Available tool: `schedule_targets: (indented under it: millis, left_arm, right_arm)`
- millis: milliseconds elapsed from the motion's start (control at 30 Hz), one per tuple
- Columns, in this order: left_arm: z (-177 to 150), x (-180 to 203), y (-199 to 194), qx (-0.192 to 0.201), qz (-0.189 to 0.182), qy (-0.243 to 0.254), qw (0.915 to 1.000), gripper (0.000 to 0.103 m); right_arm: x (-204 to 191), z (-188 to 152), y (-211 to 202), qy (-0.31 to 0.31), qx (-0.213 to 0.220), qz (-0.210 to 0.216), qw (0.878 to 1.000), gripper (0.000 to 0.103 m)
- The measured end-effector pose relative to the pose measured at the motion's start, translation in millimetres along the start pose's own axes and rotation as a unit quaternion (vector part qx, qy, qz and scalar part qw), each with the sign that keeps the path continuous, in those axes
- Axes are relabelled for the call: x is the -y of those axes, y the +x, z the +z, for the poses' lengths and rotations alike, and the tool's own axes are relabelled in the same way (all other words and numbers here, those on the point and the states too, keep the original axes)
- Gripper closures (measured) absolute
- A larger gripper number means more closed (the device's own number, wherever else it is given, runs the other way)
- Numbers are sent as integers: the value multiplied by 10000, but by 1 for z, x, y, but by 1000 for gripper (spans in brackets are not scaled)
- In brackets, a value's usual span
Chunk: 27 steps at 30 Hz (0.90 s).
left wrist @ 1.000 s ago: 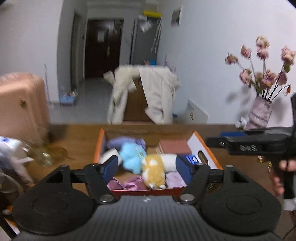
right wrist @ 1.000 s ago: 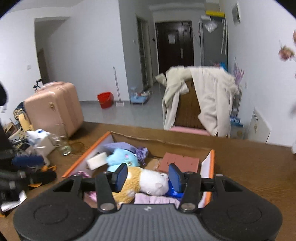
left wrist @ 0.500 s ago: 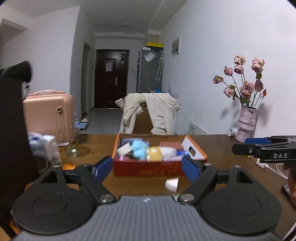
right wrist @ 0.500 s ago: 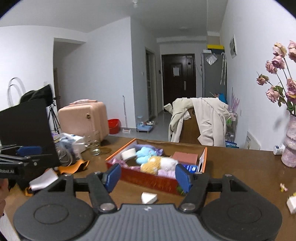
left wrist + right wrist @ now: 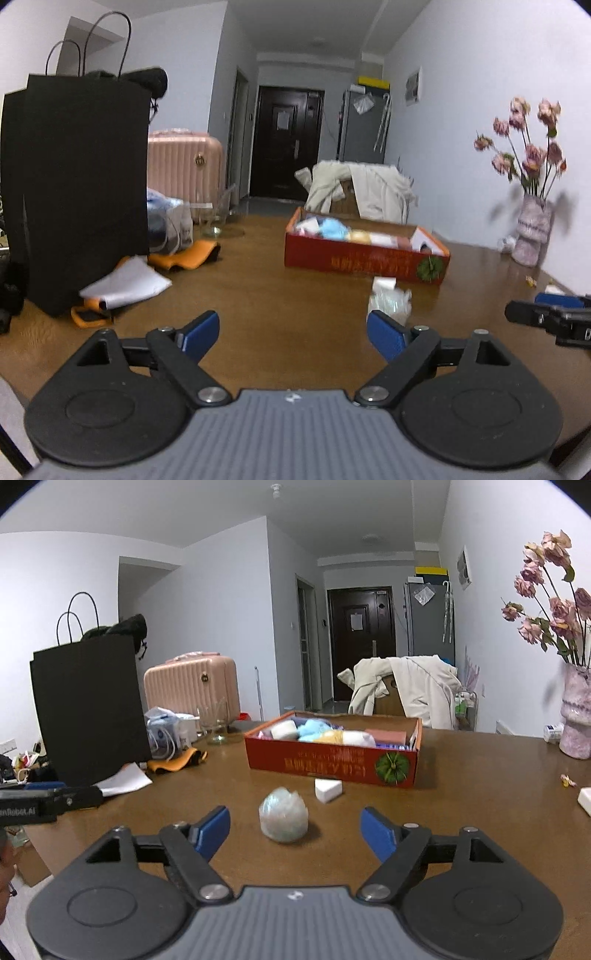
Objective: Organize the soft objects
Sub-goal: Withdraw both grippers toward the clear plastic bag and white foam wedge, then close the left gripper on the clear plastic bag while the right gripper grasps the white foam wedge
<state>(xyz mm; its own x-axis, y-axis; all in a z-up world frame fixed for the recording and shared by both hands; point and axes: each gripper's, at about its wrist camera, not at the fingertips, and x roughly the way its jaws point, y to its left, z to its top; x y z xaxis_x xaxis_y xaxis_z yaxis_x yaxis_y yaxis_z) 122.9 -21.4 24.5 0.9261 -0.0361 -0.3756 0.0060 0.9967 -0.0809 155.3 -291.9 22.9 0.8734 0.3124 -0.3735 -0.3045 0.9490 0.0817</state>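
Both tongs, the right tongs (image 5: pixel 294 825) and the left tongs (image 5: pixel 291 332), are released and empty. The crumpled soft ball (image 5: pixel 283 818) lies on the bench (image 5: pixel 461 812) between the right fingers, probably next for the red box (image 5: pixel 332 762) of plush things.

R gripper (image 5: pixel 294 830) jaws wide apart, nothing btwn. Crinkly pale ball (image 5: pixel 283 819), maybe plastic-wrapped, on table (image 5: pixel 480 812) just ahead; white block (image 5: pixel 327 789) by red box (image 5: pixel 332 762).
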Motion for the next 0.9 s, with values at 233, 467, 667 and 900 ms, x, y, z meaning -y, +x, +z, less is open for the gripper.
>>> schedule_targets:
  millis: [233,467,667,900]
  left_arm:
    - [-9,17,13,-228,-59,181,9996,13]
    - [-7,38,34,-367,-303,465,9978,9]
    - [-3,49,59,-455,-458,538,9965,9]
    - [4,51,90,-581,-630,549,9948,9]
  right_arm:
    - [10,-4,12,41,-115,103,9999,25]
    - [21,-3,30,235,-218,80,9995,25]
    - [31,1,46,371,-292,63,9989,25]
    - [32,8,79,458,-457,63,9979,26]
